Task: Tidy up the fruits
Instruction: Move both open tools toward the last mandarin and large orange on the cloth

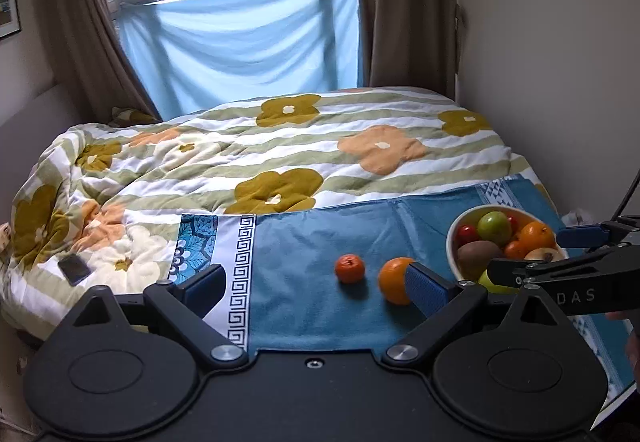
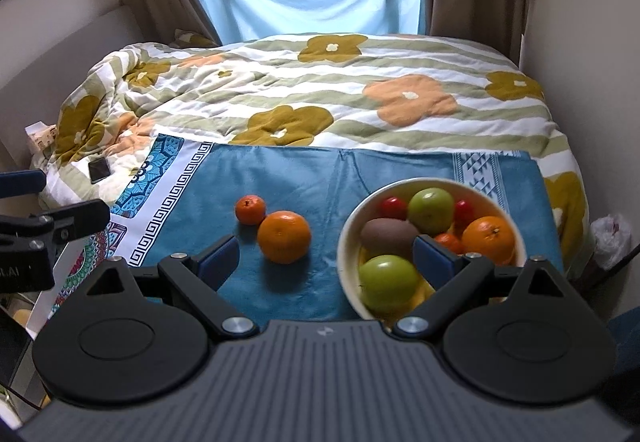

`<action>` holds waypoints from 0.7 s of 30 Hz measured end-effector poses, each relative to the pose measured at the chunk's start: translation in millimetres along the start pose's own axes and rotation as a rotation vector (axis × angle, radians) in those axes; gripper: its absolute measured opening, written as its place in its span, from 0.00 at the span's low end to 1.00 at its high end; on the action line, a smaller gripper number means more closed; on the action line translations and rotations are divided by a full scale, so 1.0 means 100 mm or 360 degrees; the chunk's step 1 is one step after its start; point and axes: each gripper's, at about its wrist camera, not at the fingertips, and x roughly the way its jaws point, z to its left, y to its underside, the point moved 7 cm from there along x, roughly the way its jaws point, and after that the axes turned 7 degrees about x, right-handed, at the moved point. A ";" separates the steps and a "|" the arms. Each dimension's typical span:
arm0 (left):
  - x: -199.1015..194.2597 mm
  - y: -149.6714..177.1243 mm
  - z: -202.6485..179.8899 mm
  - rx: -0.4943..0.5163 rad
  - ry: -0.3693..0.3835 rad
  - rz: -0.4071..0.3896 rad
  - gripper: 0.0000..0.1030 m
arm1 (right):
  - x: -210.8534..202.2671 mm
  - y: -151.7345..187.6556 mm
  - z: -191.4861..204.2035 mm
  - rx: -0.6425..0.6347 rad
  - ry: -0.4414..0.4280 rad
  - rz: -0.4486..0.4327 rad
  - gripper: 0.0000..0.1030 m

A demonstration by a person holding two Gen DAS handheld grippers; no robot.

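Here the left gripper (image 1: pixel 320 282) and right gripper (image 2: pixel 326 256) are both spread wide, holding nothing. The big orange (image 2: pixel 284 237) touches the little one (image 2: pixel 250 209) beside the bowl (image 2: pixel 345 242). One gripper reads "DAS".

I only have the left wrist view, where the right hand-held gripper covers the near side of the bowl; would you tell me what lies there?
Observer: A whole green apple sits at the near side of the bowl, in front of the kiwi.
Operator: Thank you. Is the right hand-held gripper holding anything?
Observer: No, the right hand-held gripper is open and empty, with one finger above the bowl beside the kiwi.
Operator: Is anything under that apple?
Observer: Something yellow shows beneath it; I cannot tell what it is.
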 end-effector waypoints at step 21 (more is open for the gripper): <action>1.33 -0.05 0.31 0.0459 0.0393 0.0133 0.95 | 0.94 0.14 0.46 -0.0014 0.0244 0.0072 1.00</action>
